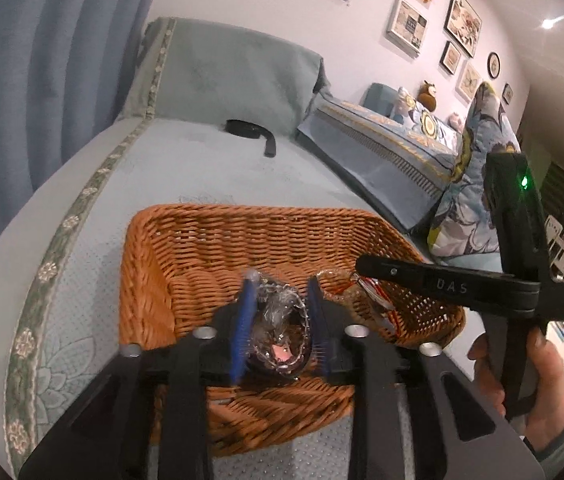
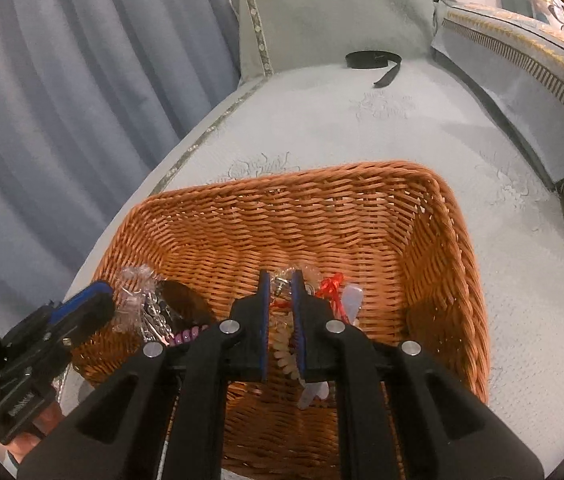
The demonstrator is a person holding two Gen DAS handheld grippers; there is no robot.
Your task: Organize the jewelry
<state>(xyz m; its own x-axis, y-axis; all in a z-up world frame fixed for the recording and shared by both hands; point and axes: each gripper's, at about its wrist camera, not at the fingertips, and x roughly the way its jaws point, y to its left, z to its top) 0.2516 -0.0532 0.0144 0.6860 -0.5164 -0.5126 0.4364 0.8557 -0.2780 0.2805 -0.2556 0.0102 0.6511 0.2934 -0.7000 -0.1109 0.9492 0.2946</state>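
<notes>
With both grippers over the wicker basket (image 2: 454,240) on the bed (image 2: 362,128), the left gripper (image 1: 280,286) clamped on a bagged bracelet (image 1: 280,322) and the right gripper (image 2: 281,280) on a bagged necklace (image 2: 284,344), lower each close to the basket floor and spread the fingers gently, keeping the pieces apart.

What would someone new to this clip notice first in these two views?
The orange wicker basket on the pale blue bed cover fills both views. Over it, the left gripper clamps a clear packet of silvery and purple jewelry, and the right gripper pinches a packet of cream beads with red string. Further back, a black strap lies by the headboard.
</notes>
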